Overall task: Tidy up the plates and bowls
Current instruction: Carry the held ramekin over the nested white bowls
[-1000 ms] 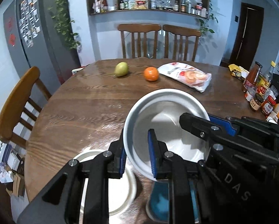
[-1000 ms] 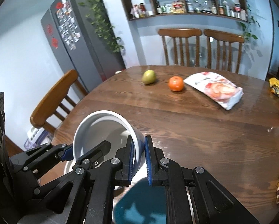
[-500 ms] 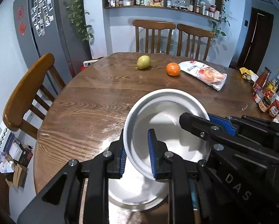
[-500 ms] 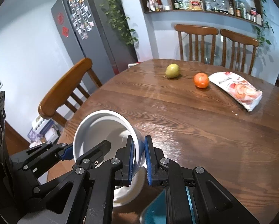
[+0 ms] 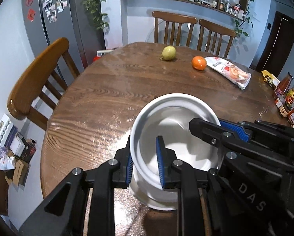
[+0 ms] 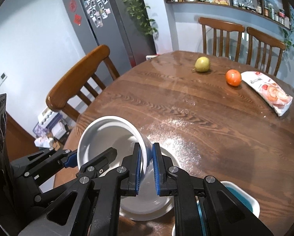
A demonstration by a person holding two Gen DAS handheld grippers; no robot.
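Note:
A white bowl (image 5: 178, 137) (image 6: 107, 137) hangs tilted over the wooden table (image 5: 107, 98), its opening turned toward both cameras. My left gripper (image 5: 144, 149) is shut on its left rim, one pad inside and one outside. My right gripper (image 6: 146, 154) is shut on the opposite rim; it reaches in from the right in the left wrist view (image 5: 207, 126). The left gripper's fingers (image 6: 70, 158) show at the bowl's far side in the right wrist view. A shallow white dish (image 6: 160, 202) (image 5: 154, 202) lies on the table right under the bowl. I cannot tell whether they touch.
A white dish with a teal inside (image 6: 243, 198) sits near the front right. Farther back lie a pear (image 5: 168, 52), an orange (image 5: 199, 63) and a snack bag (image 5: 229, 71). Sauce bottles (image 5: 288, 100) crowd the right edge. A wooden chair (image 5: 36, 78) stands by the table's left edge.
Both grippers carried the bowl to the left and slightly lower. The white dish, earlier off to the lower left, now lies directly beneath it. The grips are unchanged.

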